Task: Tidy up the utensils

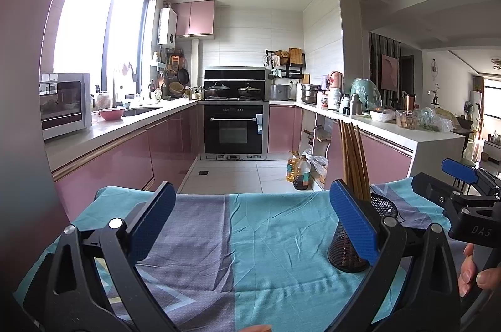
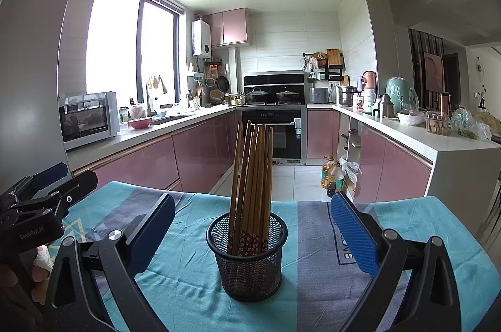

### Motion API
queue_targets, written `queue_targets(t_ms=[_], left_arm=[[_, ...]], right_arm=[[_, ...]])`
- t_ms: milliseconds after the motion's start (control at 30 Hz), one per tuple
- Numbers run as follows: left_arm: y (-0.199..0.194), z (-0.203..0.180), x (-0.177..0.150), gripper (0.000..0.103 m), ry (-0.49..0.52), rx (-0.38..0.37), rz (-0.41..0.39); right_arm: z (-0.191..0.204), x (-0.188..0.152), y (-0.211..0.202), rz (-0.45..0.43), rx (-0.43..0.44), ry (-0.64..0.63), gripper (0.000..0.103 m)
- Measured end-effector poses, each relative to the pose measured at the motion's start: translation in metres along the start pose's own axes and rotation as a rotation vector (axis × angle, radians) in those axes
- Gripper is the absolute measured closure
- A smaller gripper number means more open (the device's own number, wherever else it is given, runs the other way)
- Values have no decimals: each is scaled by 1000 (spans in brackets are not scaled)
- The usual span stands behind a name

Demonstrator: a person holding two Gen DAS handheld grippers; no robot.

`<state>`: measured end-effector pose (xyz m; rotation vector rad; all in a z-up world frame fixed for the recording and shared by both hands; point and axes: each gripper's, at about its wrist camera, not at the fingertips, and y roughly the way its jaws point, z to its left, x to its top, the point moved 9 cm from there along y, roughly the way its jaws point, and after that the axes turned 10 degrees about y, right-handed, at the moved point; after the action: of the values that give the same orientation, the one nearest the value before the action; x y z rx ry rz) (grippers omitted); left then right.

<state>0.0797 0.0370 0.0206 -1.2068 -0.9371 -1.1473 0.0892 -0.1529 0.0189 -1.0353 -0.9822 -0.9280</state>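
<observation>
A black mesh cup (image 2: 247,257) stands upright on the teal and purple cloth (image 2: 194,278), with several brown chopsticks (image 2: 253,175) leaning inside it. My right gripper (image 2: 250,225) is open, its blue pads wide apart on either side of the cup without touching it. In the left wrist view the same cup (image 1: 347,250) sits partly behind the right pad, chopsticks (image 1: 353,156) rising above it. My left gripper (image 1: 250,216) is open and holds nothing, over bare cloth (image 1: 266,238). The right gripper (image 1: 463,185) shows at the right edge there, the left gripper (image 2: 40,191) at the left edge in the right wrist view.
Beyond the table's far edge is a kitchen floor with oil bottles (image 2: 332,175) by a white counter (image 2: 438,144). Pink cabinets (image 1: 125,156), an oven (image 1: 235,128) and a microwave (image 1: 62,103) line the walls. A hand (image 1: 472,272) grips the right handle.
</observation>
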Motion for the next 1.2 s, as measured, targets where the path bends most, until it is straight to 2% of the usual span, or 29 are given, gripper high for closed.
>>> queue_targets(t_ms=[1200], left_arm=[[0,1,1,6,2,7,3]], right_arm=[[0,-2,1,6,3,9,7]])
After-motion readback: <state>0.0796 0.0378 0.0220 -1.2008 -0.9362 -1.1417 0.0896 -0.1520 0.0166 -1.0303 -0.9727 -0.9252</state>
